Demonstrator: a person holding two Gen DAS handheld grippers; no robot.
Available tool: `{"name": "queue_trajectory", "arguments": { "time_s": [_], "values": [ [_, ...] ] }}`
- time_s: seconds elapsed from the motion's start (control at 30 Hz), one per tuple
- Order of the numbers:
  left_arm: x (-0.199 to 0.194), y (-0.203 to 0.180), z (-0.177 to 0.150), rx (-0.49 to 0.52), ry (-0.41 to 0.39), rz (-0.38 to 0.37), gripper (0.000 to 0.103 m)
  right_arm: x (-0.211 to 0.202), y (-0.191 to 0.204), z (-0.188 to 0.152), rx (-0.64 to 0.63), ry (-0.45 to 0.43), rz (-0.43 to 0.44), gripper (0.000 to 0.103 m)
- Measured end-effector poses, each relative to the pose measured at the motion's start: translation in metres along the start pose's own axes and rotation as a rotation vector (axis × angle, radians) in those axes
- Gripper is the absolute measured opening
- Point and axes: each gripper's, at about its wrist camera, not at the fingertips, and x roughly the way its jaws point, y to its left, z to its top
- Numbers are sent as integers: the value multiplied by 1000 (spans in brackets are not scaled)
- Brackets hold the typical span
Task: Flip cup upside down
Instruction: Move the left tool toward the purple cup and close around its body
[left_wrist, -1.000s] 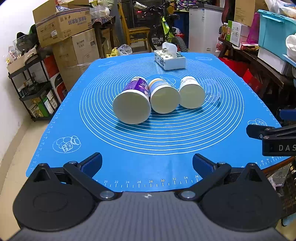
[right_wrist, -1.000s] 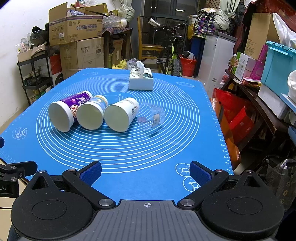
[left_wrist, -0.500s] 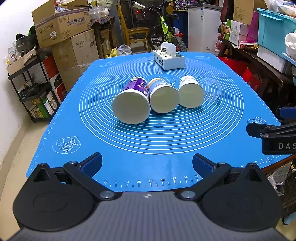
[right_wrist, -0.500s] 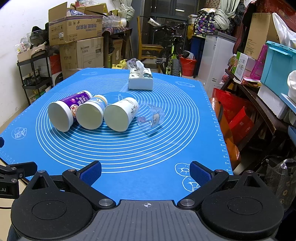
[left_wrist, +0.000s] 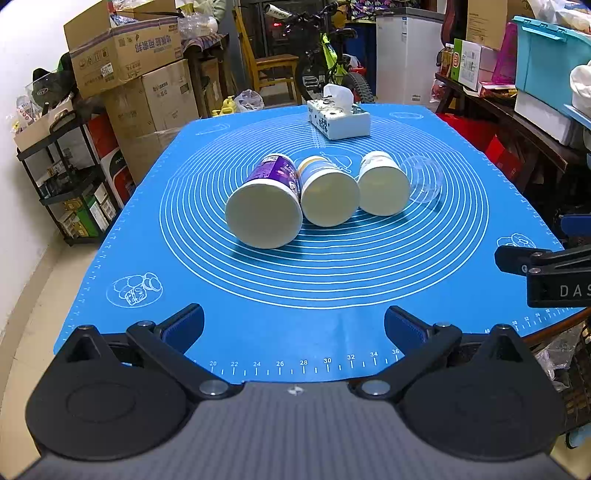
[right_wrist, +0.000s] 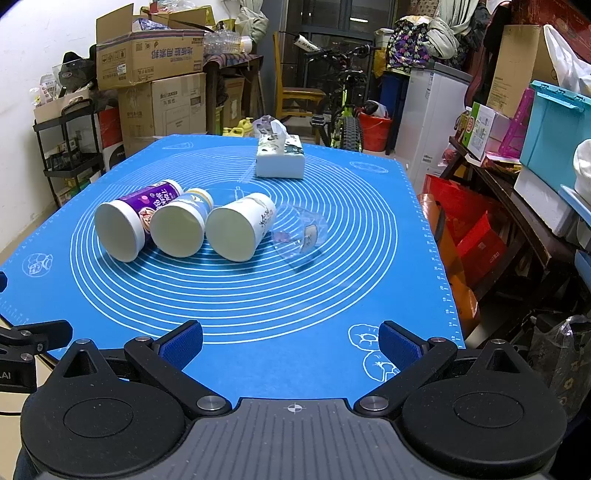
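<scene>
Several cups lie on their sides in a row on the blue mat (left_wrist: 295, 280) (right_wrist: 258, 306), wide ends toward me: a purple-printed cup (left_wrist: 266, 206) (right_wrist: 129, 221), a pale blue and yellow cup (left_wrist: 327, 192) (right_wrist: 181, 221), a white printed cup (left_wrist: 382, 184) (right_wrist: 240, 227) and a clear plastic cup (left_wrist: 423, 177) (right_wrist: 299, 232). My left gripper (left_wrist: 294, 325) is open and empty at the mat's near edge. My right gripper (right_wrist: 290, 345) is open and empty near the mat's front right, and part of it shows in the left wrist view (left_wrist: 546, 273).
A tissue box (left_wrist: 338, 118) (right_wrist: 280, 158) stands at the far end of the mat. Cardboard boxes (left_wrist: 136, 85) and a shelf (left_wrist: 70, 184) stand to the left, a bicycle (right_wrist: 343, 110) behind, and storage bins (right_wrist: 554, 136) to the right.
</scene>
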Motion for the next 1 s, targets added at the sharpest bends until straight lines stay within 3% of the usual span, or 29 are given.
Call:
{"name": "queue_trajectory", "arguments": {
  "time_s": [0.27,0.57,0.77,0.97,1.0],
  "values": [
    [5,4,8,1,-14,-2,102,6,-7,3,18,-10,4,100],
    [41,29,59,-47,-75,-18,102,20,-20,18,65,-54,4,100],
    [91,34,89,-40,-18,-45,102,35,-29,28,92,-60,-14,100],
    [133,30,96,16,73,-40,102,49,-34,28,101,-40,-28,100],
    [138,30,95,23,85,-36,96,52,-35,28,104,-36,-30,100]
  ]
}}
